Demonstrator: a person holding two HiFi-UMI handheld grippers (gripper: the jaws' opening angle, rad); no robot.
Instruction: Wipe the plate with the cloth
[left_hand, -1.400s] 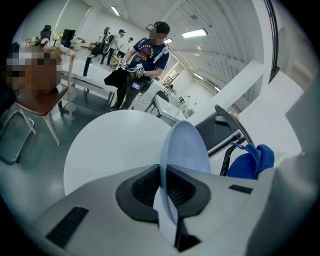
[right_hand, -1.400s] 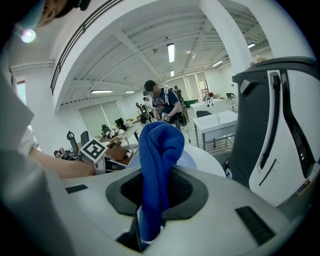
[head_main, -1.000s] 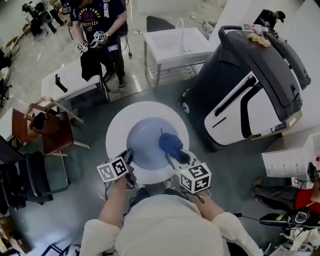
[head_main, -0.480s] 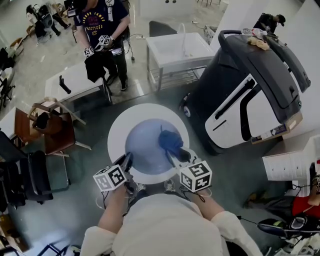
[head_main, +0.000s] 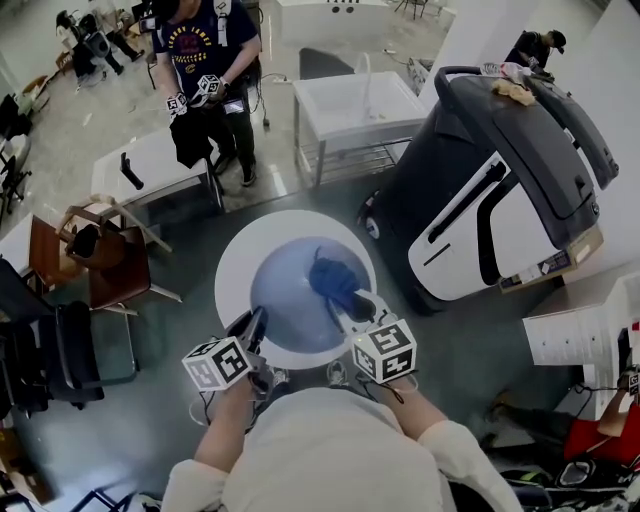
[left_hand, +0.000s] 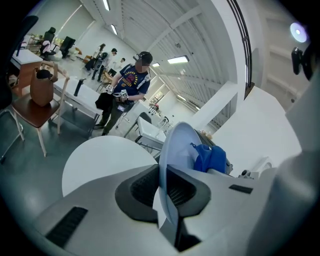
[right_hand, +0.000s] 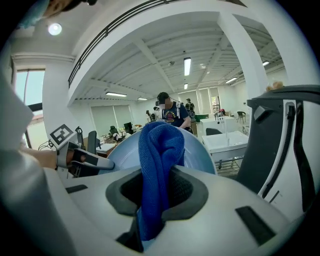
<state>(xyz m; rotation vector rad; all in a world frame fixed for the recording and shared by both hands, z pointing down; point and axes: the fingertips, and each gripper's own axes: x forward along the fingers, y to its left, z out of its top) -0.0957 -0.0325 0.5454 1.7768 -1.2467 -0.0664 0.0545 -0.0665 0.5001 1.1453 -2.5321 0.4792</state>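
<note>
A pale blue plate (head_main: 290, 300) is held up over a round white table (head_main: 232, 262). My left gripper (head_main: 250, 326) is shut on the plate's near-left rim; in the left gripper view the plate (left_hand: 180, 145) stands edge-on between the pads of that gripper (left_hand: 165, 192). My right gripper (head_main: 350, 305) is shut on a bunched dark blue cloth (head_main: 330, 276), which rests against the plate's right half. In the right gripper view the cloth (right_hand: 157, 160) rises from between the jaws of that gripper (right_hand: 155, 195) in front of the plate (right_hand: 202, 152). The left gripper (right_hand: 85, 161) shows at the left.
A big dark grey and white machine (head_main: 500, 170) stands close on the right. Behind the round table are a white sink stand (head_main: 350, 100) and a person (head_main: 200, 60) holding grippers. A white bench (head_main: 150, 160) and brown chairs (head_main: 100, 260) stand at the left.
The left gripper has lifted the plate a little, and its marker cube has slid down-left in the head view. The cloth has shifted slightly left across the plate.
</note>
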